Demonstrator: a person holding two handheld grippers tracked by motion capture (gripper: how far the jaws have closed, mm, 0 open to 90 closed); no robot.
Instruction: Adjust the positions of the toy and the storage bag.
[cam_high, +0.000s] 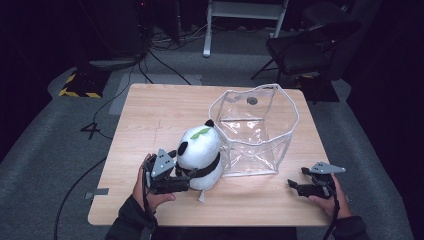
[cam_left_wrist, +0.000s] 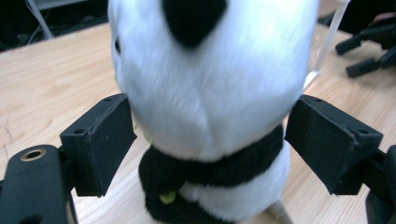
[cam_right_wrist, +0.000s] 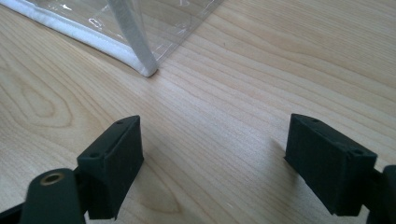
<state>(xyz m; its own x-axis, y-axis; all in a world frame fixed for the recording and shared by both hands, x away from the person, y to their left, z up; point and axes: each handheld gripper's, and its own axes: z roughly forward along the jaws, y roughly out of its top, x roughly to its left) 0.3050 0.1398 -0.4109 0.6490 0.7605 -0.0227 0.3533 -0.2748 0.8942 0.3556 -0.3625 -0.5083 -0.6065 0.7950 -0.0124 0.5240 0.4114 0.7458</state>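
A black-and-white panda plush (cam_high: 200, 152) with a green leaf on its head sits near the table's front, touching the left side of a clear plastic bag (cam_high: 255, 130) with white piping. My left gripper (cam_high: 186, 179) is at the panda's near left side. In the left gripper view the panda (cam_left_wrist: 210, 93) stands between the wide-spread jaws of that gripper (cam_left_wrist: 210, 140), whose pads (cam_left_wrist: 100, 140) flank it at its edges without squeezing. My right gripper (cam_high: 297, 178) rests open by the bag's front right corner, and between its fingers (cam_right_wrist: 215, 158) there is only bare wood.
The wooden table (cam_high: 160, 115) has free room at its back left. The bag's corner seam (cam_right_wrist: 140, 56) lies just ahead of the right gripper. A dark chair (cam_high: 305, 47) and floor cables stand beyond the table.
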